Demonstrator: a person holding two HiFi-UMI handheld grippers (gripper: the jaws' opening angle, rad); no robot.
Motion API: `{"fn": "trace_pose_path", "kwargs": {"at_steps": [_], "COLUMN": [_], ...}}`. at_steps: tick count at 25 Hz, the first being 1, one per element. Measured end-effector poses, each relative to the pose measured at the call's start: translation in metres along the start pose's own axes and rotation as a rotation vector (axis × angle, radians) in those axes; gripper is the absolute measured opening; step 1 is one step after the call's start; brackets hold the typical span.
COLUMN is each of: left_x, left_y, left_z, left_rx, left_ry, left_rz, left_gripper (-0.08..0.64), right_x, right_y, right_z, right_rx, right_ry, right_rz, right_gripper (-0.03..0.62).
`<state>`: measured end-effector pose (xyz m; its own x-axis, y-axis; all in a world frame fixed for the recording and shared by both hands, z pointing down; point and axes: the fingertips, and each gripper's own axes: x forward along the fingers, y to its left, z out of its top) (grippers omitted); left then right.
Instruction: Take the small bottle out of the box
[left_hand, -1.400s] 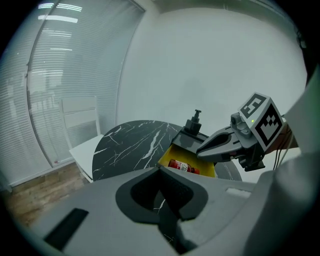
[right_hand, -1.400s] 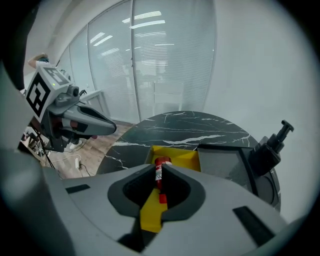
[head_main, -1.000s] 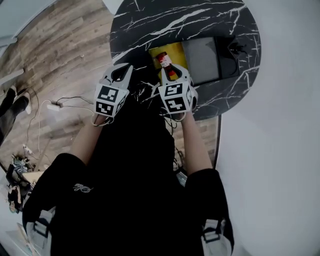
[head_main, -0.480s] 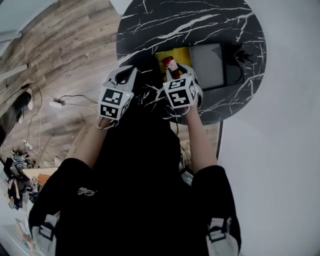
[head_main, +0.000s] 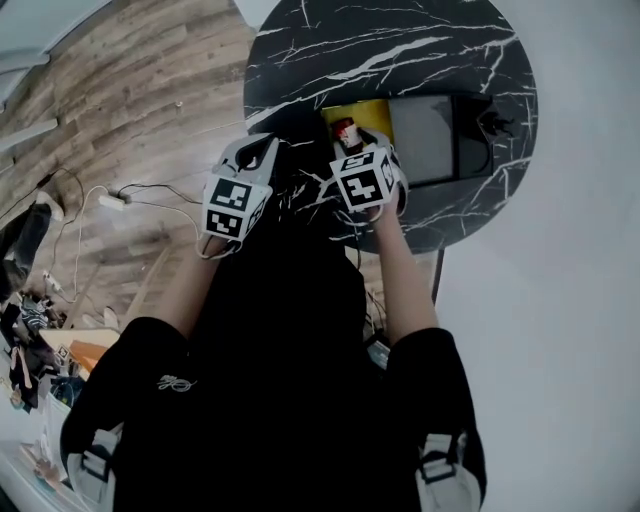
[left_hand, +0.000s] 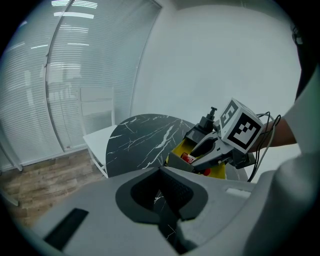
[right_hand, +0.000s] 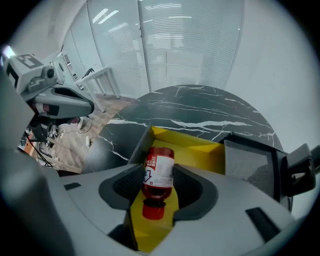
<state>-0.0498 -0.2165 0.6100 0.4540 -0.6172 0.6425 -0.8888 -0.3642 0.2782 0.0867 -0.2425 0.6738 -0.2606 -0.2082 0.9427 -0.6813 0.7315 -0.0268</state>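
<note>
Dark pads of the right gripper (right_hand: 160, 189) are clamped on the small bottle (right_hand: 159, 172), a red one with a white printed label. It is held by its body, with the red cap pointing to the near side and hanging below the pads. The bottle is over the open yellow box (right_hand: 200, 147), and the box's yellow floor shows behind it. Whether the bottle has cleared the box walls cannot be told. No other item shows inside the box. Just right of the box its opened lid (right_hand: 248, 161) lies flat, grey inside with a black frame. A small black clip-like part sits at the lid's far right edge. The left gripper (left_hand: 161, 192) is to the left of the right one, near it but apart. Its jaws are drawn together with nothing between them, and it points across the table toward the box. Both grippers are over the near edge of the round black marble table (head_main: 400, 50), which has white veins. The box and lid sit on the near right part of the table, while its far and left parts are bare. Beyond the table's left edge is a wood-plank floor (head_main: 120, 100), with thin cables and a white plug (head_main: 110, 200) lying on it. A glass wall with blinds (right_hand: 190, 45) stands behind the table, and a white wall (head_main: 560, 300) runs along the right.
</note>
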Motion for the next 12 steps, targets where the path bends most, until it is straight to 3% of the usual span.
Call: {"fn": "trace_pose_path", "kwargs": {"at_steps": [12], "left_x": [-0.0023], "left_y": [0.0074], "left_z": [-0.0060], "left_rx": [-0.024], "left_ry": [0.007], "left_rz": [0.011], "left_gripper": [-0.002], "right_x": [0.0107], "right_y": [-0.0059], "right_z": [0.0021], "right_rx": [0.069], "right_ry": [0.044], "right_rz": [0.031], "right_gripper": [0.195]}}
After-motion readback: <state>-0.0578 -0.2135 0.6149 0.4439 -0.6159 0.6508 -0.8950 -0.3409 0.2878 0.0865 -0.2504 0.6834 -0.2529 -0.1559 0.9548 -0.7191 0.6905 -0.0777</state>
